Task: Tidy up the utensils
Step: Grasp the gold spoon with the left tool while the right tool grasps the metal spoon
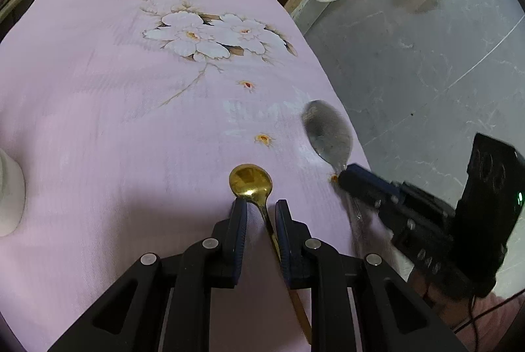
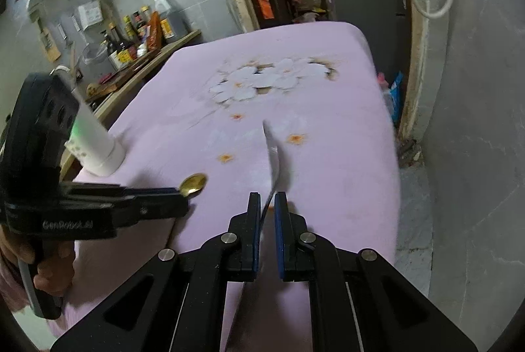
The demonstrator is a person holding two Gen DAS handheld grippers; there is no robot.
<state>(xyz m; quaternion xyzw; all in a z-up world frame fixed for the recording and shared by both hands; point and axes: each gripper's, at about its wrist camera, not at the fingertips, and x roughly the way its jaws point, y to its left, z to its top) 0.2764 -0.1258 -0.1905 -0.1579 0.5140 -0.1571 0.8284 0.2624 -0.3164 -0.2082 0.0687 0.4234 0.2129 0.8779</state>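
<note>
A gold spoon (image 1: 251, 181) lies along my left gripper (image 1: 261, 207), its handle running back between the fingers, which look closed onto it; its bowl also shows in the right wrist view (image 2: 194, 183). My right gripper (image 2: 267, 199) is shut on the handle of a silver spoon (image 2: 277, 155), held edge-on and lifted above the pink flowered tablecloth (image 2: 328, 129). In the left wrist view the silver spoon's bowl (image 1: 328, 130) sticks out of the right gripper (image 1: 347, 176) near the table's right edge.
A white cylindrical holder (image 2: 98, 152) stands at the table's left side, also at the left edge of the left wrist view (image 1: 10, 191). The table's right edge drops to a grey floor (image 1: 426, 73). A shelf of bottles (image 2: 137, 30) stands beyond the left side.
</note>
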